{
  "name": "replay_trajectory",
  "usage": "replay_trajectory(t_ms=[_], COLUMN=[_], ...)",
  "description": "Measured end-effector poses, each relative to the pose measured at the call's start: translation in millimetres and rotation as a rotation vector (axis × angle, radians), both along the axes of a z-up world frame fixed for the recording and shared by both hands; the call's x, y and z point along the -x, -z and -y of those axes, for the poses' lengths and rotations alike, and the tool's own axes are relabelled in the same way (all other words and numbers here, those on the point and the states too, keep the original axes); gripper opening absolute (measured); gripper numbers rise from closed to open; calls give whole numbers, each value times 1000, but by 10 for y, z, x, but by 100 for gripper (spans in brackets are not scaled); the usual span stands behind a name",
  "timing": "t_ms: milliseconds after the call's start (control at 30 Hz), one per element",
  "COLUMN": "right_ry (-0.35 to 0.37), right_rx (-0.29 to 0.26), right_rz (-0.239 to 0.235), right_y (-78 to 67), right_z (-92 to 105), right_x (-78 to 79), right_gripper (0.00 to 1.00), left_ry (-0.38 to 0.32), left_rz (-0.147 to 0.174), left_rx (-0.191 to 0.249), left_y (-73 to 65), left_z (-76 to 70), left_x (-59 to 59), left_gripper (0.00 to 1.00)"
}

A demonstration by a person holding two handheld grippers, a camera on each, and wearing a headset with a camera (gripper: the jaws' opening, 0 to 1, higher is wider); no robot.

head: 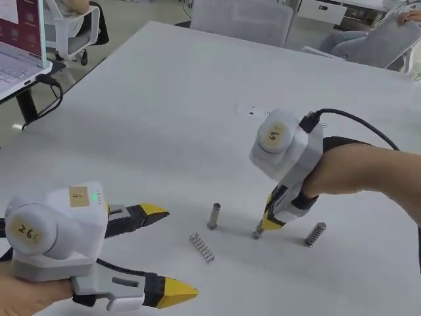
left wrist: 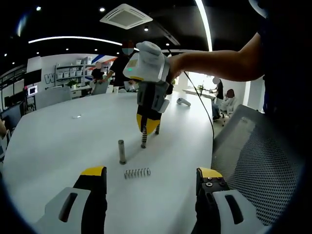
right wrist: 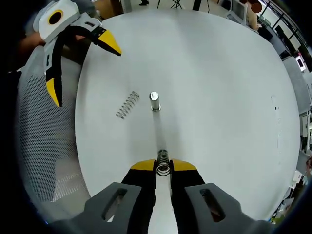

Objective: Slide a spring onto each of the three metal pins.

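Near me on the white table (head: 164,118) stands a bare metal pin (head: 214,216) (left wrist: 121,151) (right wrist: 154,101). A loose spring (head: 202,247) (left wrist: 137,172) (right wrist: 127,104) lies beside it. My right gripper (head: 270,220) (right wrist: 163,165) (left wrist: 147,123) points down, shut on a second spring (right wrist: 163,163) (left wrist: 144,137) that stands upright on the table; whether a pin is inside it I cannot tell. To its right, a third spring (head: 316,234) stands on its pin. My left gripper (head: 168,250) (left wrist: 151,171) (right wrist: 80,68) hovers open near the front edge, holding nothing.
A laptop (head: 16,59) with a cable sits at the far left edge. Office chairs (head: 243,20) stand behind the table, and a mesh chair (left wrist: 253,161) is close to the left gripper. People sit in the background.
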State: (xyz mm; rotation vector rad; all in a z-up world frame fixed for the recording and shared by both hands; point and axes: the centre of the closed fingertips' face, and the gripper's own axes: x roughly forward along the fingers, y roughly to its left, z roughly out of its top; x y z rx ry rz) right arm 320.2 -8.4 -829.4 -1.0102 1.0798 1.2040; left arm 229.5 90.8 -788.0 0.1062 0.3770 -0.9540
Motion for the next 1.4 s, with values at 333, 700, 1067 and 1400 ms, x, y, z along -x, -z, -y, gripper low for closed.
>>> replay_trajectory(t_ms=[333, 700, 1067, 1400], right_ry=[10, 14, 23, 51], right_rx=[13, -4, -24, -45], right_rz=[-7, 1, 16, 33], right_y=[96, 108, 84, -6], right_z=[4, -12, 3, 51], right_x=[-9, -1, 2, -9], right_gripper=[8, 9, 13, 16], left_ry=[-3, 0, 7, 15], left_rz=[2, 0, -3, 0], left_rx=[1, -2, -4, -6], left_y=[-7, -9, -4, -29], left_z=[0, -1, 20, 25], left_x=[-13, -10, -6, -3], left_gripper=[71, 70, 70, 70])
